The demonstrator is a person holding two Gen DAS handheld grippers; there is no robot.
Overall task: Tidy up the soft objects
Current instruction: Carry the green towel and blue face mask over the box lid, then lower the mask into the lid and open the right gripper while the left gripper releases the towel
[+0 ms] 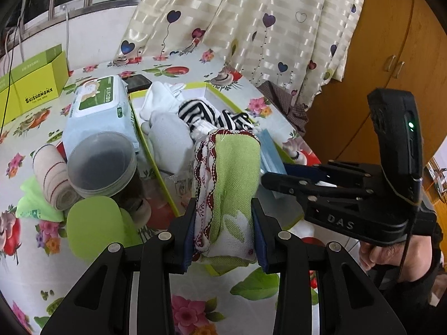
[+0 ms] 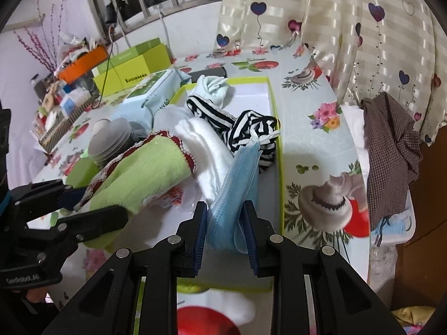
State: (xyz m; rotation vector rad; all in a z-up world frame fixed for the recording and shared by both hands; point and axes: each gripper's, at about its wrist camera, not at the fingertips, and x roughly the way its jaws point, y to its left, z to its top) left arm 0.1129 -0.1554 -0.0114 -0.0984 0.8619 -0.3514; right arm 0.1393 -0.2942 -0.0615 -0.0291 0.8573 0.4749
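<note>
Flowered oilcloth covers the table (image 1: 92,254) in front of us, with a heart-print curtain (image 1: 251,28) hanging behind it. We hold two grippers over a shallow green-rimmed box (image 2: 279,150). Our left gripper (image 1: 223,229) has its fingers clamped on a folded green cloth (image 1: 237,167) with a red scalloped edge, raised above the box's near end. Our right gripper (image 2: 226,223) pinches a blue face mask (image 2: 237,184) between narrow fingers, just beside the cloth. Inside the box lie white socks (image 2: 206,142) and a black-and-white striped garment (image 2: 245,128). A wipes pack (image 1: 100,106) sits just left of the box.
</note>
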